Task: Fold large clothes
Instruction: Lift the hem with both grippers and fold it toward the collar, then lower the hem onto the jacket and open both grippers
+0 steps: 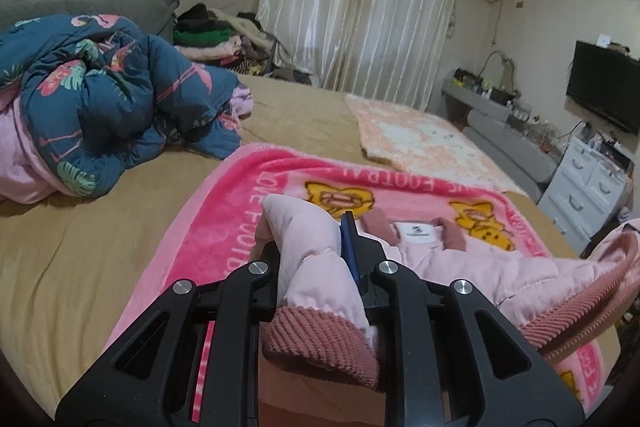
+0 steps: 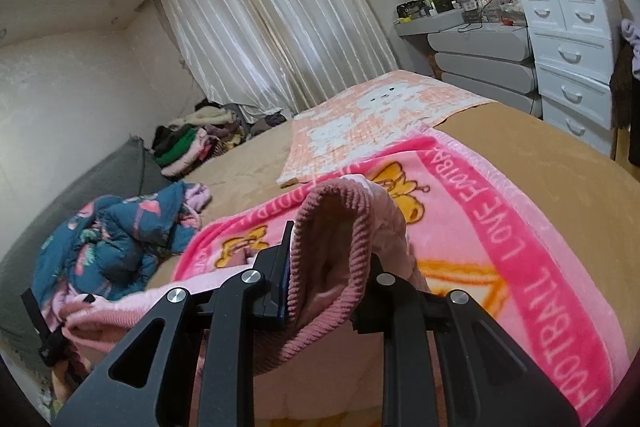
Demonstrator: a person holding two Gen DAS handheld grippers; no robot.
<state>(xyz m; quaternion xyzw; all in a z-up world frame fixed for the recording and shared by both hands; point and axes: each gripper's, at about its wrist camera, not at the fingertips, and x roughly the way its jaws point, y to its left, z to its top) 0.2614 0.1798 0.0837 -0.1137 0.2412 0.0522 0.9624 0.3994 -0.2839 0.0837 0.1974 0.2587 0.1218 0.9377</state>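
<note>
Ribbed cuff [image 1: 320, 343] sits right under my left lens, hanging back out of my left gripper [image 1: 312, 247], whose jaws are clamped on the pink jacket [image 1: 460, 267] sleeve; only a sliver of gap, filled with fabric. Same story on my right gripper [image 2: 324, 251]: nearly closed, pinching the other ribbed band [image 2: 328, 227], which drapes over toward 6 o'clock. I hold both ends so the jacket hangs taut between my hands and can be laid flat, I reckon. Its body trails off to 3 o'clock in the left view, resting on the pink football blanket [image 1: 224, 219], which serves as the folding surface on the tan bed [image 1: 80, 259]. At 10 o'clock lies a crumpled flamingo quilt [image 1: 112, 99], pushed aside. At 1 o'clock, a peach towel [image 1: 420, 139], flat. Farther, at 11 o'clock, stacked clothes pile [image 1: 216, 43] by the curtain [image 1: 360, 7].
</note>
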